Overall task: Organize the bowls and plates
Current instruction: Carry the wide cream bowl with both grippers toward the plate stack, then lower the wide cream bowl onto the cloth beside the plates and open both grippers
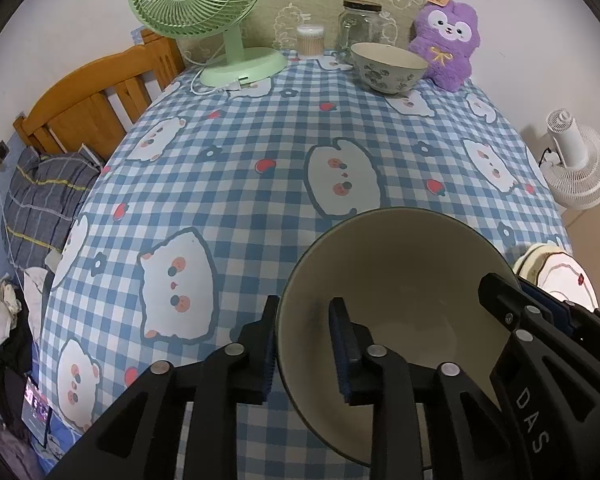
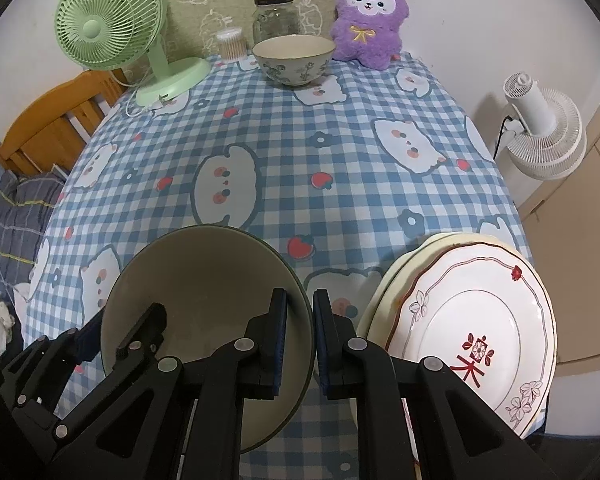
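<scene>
Because both claws have come at the same piece from opposite sides, the scene reads as a two-handed carry. Beneath them spreads the tabletop (image 1: pixel 260 152), draped in soft blue-and-white checked cloth printed with plump cartoon animals and strawberries. Just to the right of the right claw (image 2: pixel 300 300) sits the stack of plates (image 2: pixel 480 320), glossy white china with a wavy rim and red-and-grey flower motifs on top of plainer cream ones; I take it as the finished pile. Between the two claws is the big bowl (image 1: pixel 400 264), a wide, smooth, cream-glazed thing with a thin dark rim. Whether it rests on the cloth or hangs just clear I cannot tell. Far ahead of both claws, near the back edge, waits the small bowl (image 2: pixel 294 60), deeper, with a blue-grey floral outside, likely the partner it should nest with. The right claw is pinched nearly closed on the big bowl's right rim, one blue ribbed pad inside and one outside. The left claw (image 1: pixel 304 308) straddles the left rim more loosely: its outer pad lies by the wall, but its inner pad stands off it, so it grips nothing.
</scene>
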A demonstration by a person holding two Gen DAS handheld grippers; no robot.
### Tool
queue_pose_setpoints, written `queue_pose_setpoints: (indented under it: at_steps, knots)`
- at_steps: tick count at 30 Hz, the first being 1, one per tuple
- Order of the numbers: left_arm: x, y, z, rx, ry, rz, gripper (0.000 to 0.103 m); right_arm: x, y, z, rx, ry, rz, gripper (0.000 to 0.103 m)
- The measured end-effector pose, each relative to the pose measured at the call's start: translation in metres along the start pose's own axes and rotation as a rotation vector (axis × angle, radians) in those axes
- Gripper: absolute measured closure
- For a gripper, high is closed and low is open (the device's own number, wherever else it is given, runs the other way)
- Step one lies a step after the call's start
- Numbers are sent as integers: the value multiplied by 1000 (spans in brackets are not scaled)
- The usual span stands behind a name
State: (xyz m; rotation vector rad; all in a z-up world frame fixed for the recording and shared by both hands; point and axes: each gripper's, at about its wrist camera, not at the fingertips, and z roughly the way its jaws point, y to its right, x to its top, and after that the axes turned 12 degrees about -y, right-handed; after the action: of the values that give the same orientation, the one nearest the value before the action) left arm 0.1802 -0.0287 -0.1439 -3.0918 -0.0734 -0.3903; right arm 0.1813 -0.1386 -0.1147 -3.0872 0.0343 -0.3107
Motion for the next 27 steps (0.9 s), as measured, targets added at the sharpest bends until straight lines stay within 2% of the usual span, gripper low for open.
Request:
queue_pose_setpoints:
  at_steps: [1, 3, 4, 5, 11, 15, 20, 27]
  knots:
    - [0, 1, -1, 5, 0, 4, 71, 0, -1, -1, -6, 7, -10, 84]
    - [-1, 0, -2, 8, 6, 8, 68, -1, -1, -5, -12, 18, -18, 70]
    - [-1, 0, -4, 10, 11, 6, 64, -1, 0, -8, -4, 28, -14, 53]
    - [-1, 0, -6, 7, 17, 8, 61, -2, 1, -11, 7, 41, -7, 42]
    - [1, 1, -24, 6, 55, 12, 41, 0, 3, -31, 23, 90, -4, 37]
    - [3, 1, -37, 17, 78, 8, 37, 3, 3, -44, 43, 107, -2, 33]
    - [5, 0, -55, 24, 104, -10, 27, 3, 6, -63, 63, 142, 4, 31]
    - [8, 2, -86, 37, 166, -12, 26, 6, 9, -96, 78, 205, -8, 27]
